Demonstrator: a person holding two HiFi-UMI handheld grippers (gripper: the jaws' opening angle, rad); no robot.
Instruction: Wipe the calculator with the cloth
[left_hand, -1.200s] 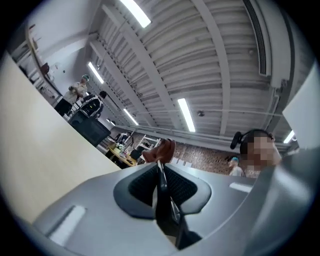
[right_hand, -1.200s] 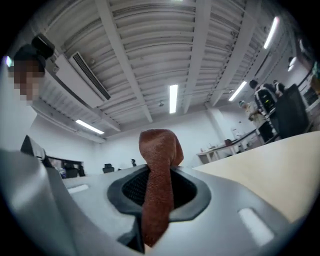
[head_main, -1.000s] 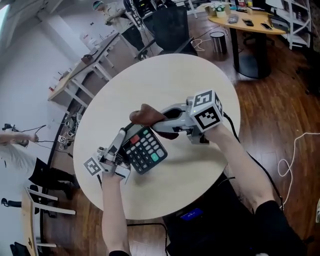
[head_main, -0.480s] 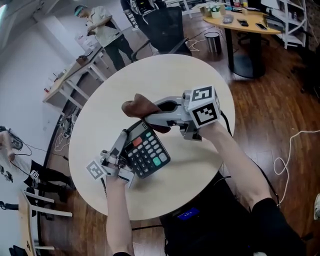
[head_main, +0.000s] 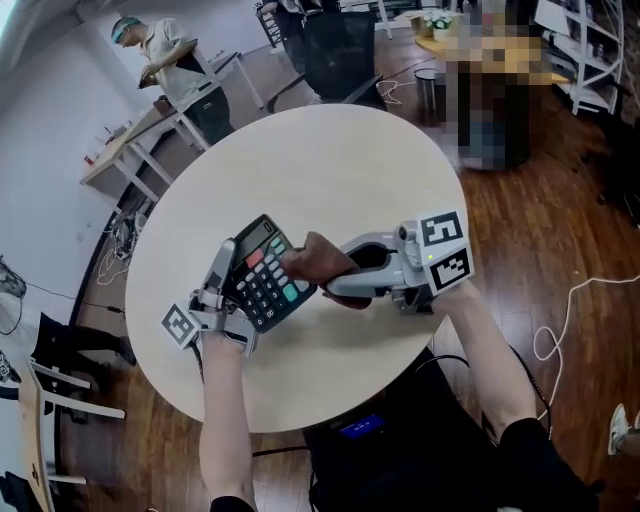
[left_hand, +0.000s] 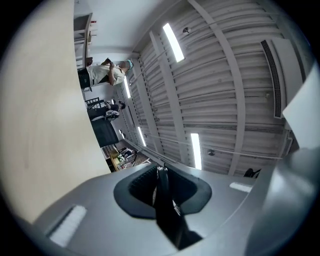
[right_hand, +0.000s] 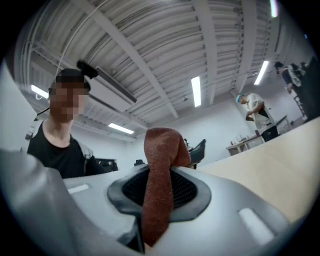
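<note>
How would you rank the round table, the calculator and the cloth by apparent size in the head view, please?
1. round table, by far the largest.
2. calculator.
3. cloth, somewhat smaller as seen, though it is bunched up.

Black rectangular plastic calculator (head_main: 262, 275) with grey keys, one red and a few green, face up and tilted, display end farthest away, over the near left part of round pale table (head_main: 330, 160). Bunched reddish-brown fabric cloth (head_main: 318, 262), touching the calculator's right-hand keys, free end folded into a rounded hump.
</note>
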